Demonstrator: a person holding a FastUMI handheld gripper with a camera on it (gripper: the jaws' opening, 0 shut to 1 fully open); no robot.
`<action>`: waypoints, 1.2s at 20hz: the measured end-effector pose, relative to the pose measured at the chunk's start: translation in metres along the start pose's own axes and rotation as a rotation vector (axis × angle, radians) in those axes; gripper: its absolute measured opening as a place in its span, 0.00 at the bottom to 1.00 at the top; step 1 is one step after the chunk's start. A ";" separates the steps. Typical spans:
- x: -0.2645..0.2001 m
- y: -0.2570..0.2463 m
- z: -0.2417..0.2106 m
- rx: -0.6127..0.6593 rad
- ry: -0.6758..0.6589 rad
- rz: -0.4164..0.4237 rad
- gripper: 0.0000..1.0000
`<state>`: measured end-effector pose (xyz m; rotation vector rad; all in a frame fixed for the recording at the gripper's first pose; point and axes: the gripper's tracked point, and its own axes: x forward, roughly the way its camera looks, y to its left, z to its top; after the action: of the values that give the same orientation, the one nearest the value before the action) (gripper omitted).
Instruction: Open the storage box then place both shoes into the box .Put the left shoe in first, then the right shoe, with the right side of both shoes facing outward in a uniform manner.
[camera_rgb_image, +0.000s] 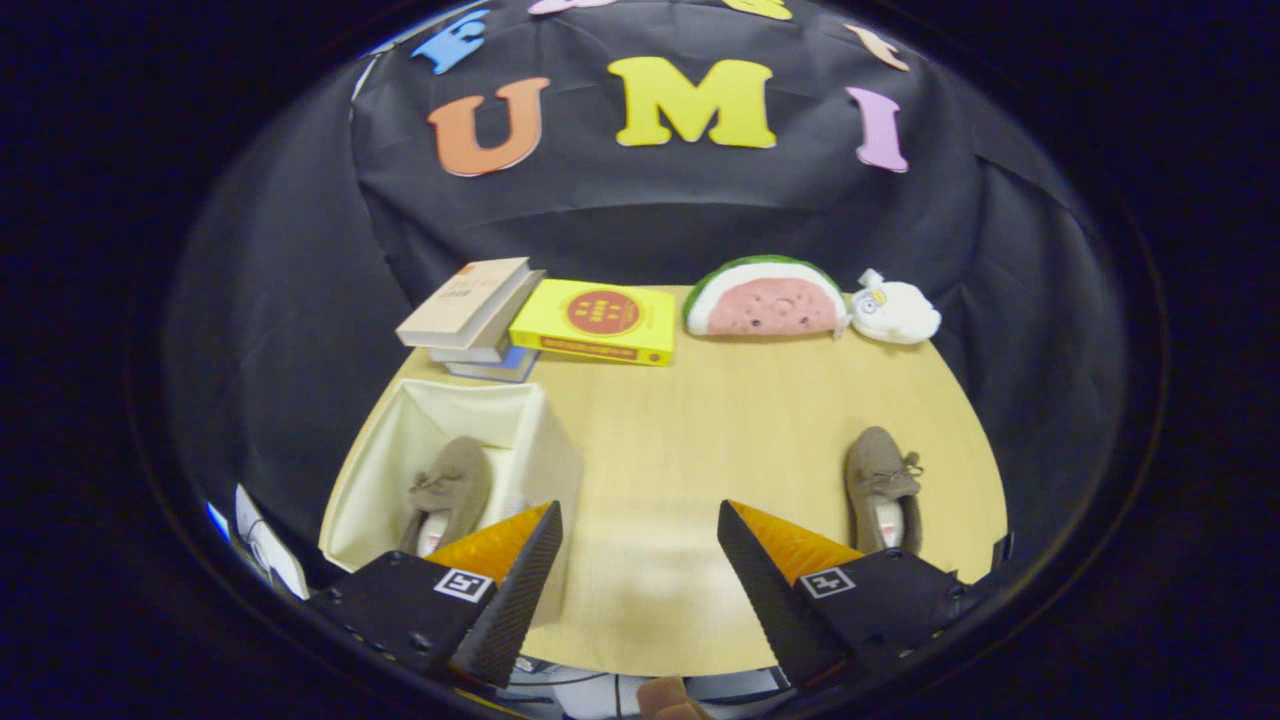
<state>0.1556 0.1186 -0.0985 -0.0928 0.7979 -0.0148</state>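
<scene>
Tool (640, 520) wide open, holding nothing, touching nothing. Two fingers spread far apart above the near part of the table (700, 420), with bare wood showing between them.

Cloth storage box (415, 455) open at the top, standing by the left finger (520, 580), near the left edge of the table. One brown shoe (450, 490) lying inside the box, toe pointing away. Other brown shoe (882, 485) flat on the table just past the right finger (760, 570), close to the right edge, toe pointing away too. Well apart, those two shoes, with lots of open wood in the middle for moving.

At the far edge of the table, a row of things: a stack of books (470, 315) behind the box, then a yellow book (598, 320) lying flat right beside the stack, then a soft watermelon toy (765, 298), then a small white soft toy (895, 310) touching the watermelon's side.

Light wooden tabletop, smooth and plain. Dark cloth wall all around behind it. White papers (262, 545) peeking out low down, left of the box.
</scene>
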 end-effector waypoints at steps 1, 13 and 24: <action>0.004 -0.022 -0.001 0.013 0.003 -0.030 0.97; 0.073 -0.240 -0.052 0.016 0.156 -0.357 0.96; 0.122 -0.304 -0.085 -0.047 0.279 -0.459 0.73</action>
<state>0.1871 -0.1964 -0.2178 -0.3220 1.0413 -0.4517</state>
